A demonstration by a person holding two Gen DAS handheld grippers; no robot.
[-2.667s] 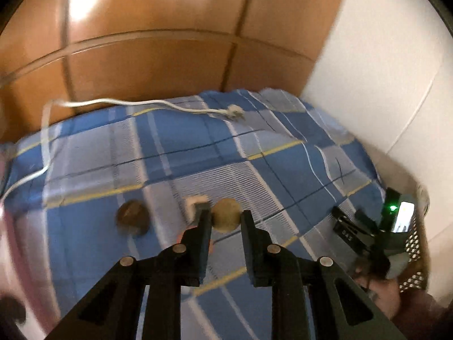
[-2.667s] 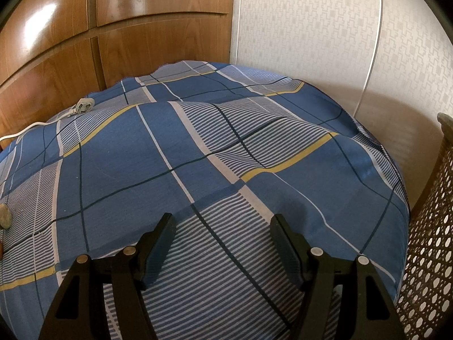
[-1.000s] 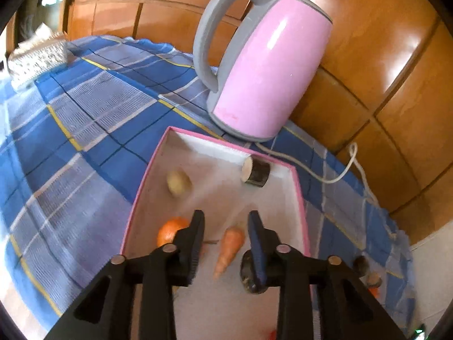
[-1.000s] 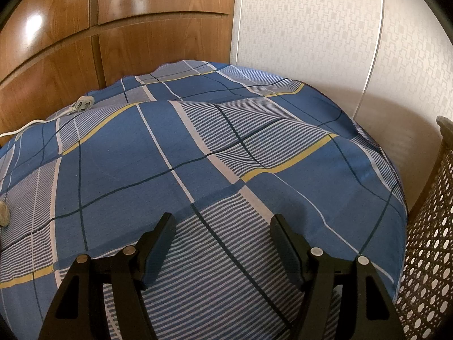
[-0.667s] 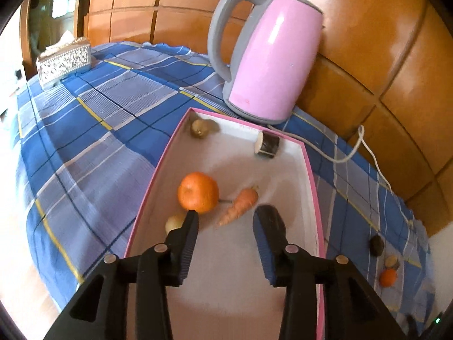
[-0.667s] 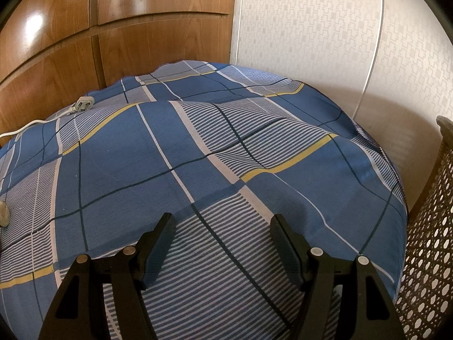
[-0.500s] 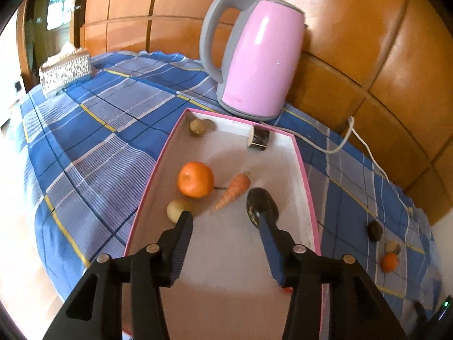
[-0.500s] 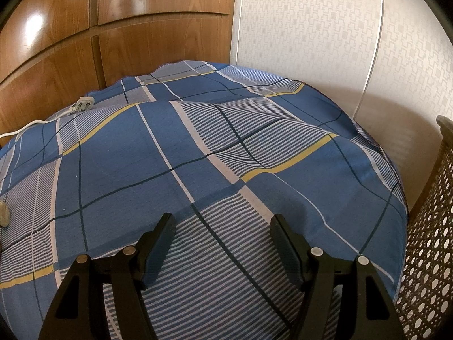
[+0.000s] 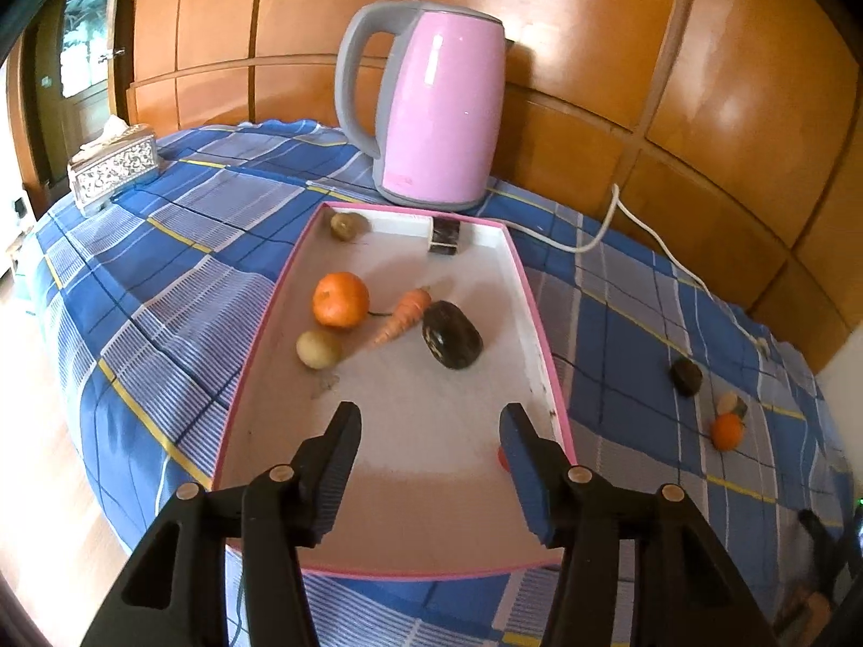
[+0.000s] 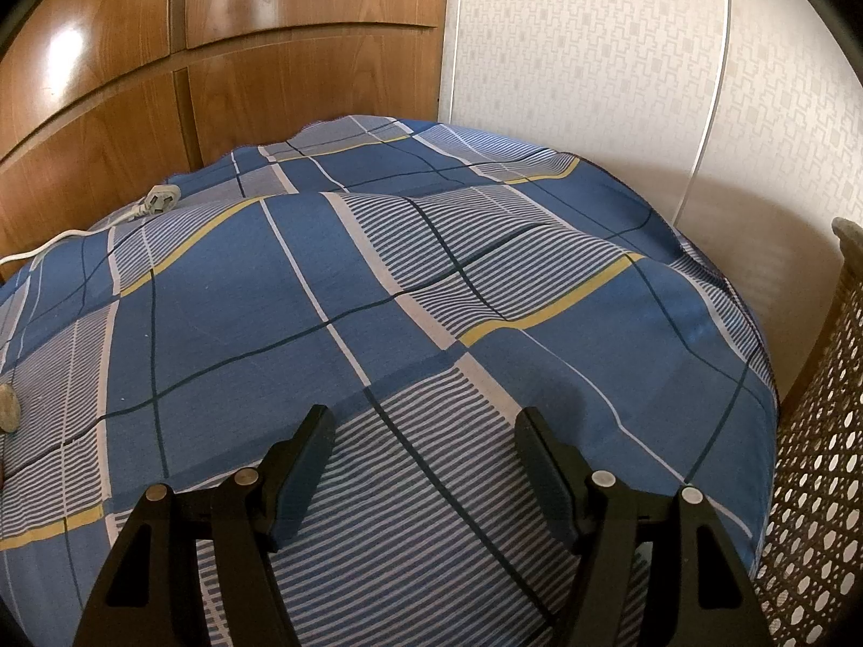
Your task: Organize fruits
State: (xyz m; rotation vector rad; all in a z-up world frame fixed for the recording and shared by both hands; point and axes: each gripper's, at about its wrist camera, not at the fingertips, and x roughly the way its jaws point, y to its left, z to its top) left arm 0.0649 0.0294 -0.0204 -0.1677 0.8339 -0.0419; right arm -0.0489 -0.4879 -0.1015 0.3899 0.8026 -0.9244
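Left tongs (image 9: 429, 434): parted, nothing between the pads; jaws just been opening, hanging over the near half of the pink-rimmed tray (image 9: 539, 318). Right tongs (image 10: 423, 445): wide apart, empty, poised above bare checked cloth (image 10: 377, 269) on the tabletop. In the tray, outward from the left tongs: dark oval fruit (image 9: 452, 334), beside it a carrot (image 9: 404, 314), an orange (image 9: 341, 299), a pale round fruit (image 9: 318, 348) just below the orange, a small brownish one (image 9: 345, 225) in the far corner, a dark cut-ended piece (image 9: 445, 235) against the far wall. Outside the tray, well to the right on the cloth: dark lump (image 9: 686, 376), small pale piece (image 9: 729, 403), small orange fruit (image 9: 726, 431). Judged handling: all light, firm, rounded, apt to roll on cloth; orange skins slightly yielding, so moderate squeeze only. Best hold across the widest middle, pads coming down on opposite sides; the carrot across its thick end. Hard to make out: red spot at the tray's near right edge, largely hidden by the left tongs' right finger, identity unclear. Pale piece touching or merely beside the small orange fruit, cannot tell. In the right wrist view, a greyish object cut off at the left edge. Pink kettle (image 9: 431, 102) behind the tray.
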